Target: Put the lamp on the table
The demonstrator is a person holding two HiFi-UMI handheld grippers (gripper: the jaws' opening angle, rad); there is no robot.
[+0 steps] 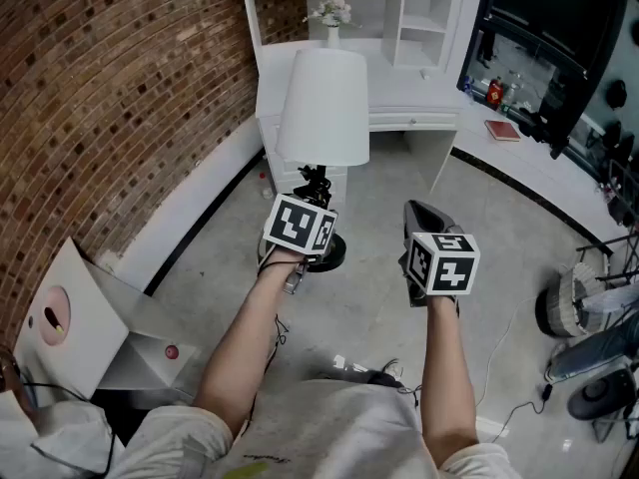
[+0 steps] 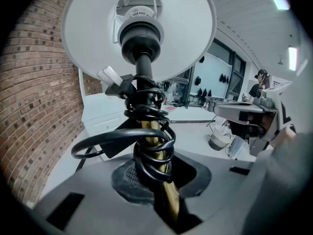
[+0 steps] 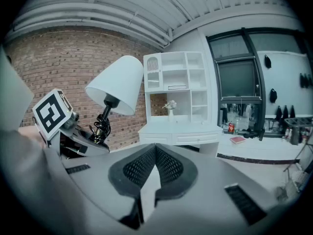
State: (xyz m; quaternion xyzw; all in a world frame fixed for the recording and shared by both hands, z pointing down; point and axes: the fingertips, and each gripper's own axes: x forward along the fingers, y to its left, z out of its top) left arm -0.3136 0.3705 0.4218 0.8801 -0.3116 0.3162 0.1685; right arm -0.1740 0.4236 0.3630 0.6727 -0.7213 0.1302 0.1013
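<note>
Standing roughly upright, the lamp (image 1: 322, 108) hangs above the floor (image 1: 399, 198) before the desk (image 1: 419, 118), shade on top. The left gripper (image 2: 161, 177) clamps narrowly on its brass stem (image 2: 168, 199), under the coiled cord (image 2: 146, 106). The right gripper (image 3: 155, 168), closed and empty, is alongside. The brick wall (image 1: 110, 118) is to the left, with open floor ahead.

Your left gripper (image 1: 315, 190) and right gripper (image 1: 423, 216) have smooth grey shells. Each carries a white cube (image 1: 300, 226) printed with black square markers. The fingers (image 3: 171, 168) are faced with black ribbed pads. You wear a pale short-sleeved top (image 1: 329, 427). A thin dark cable (image 1: 279, 335) runs along your left forearm.
</note>
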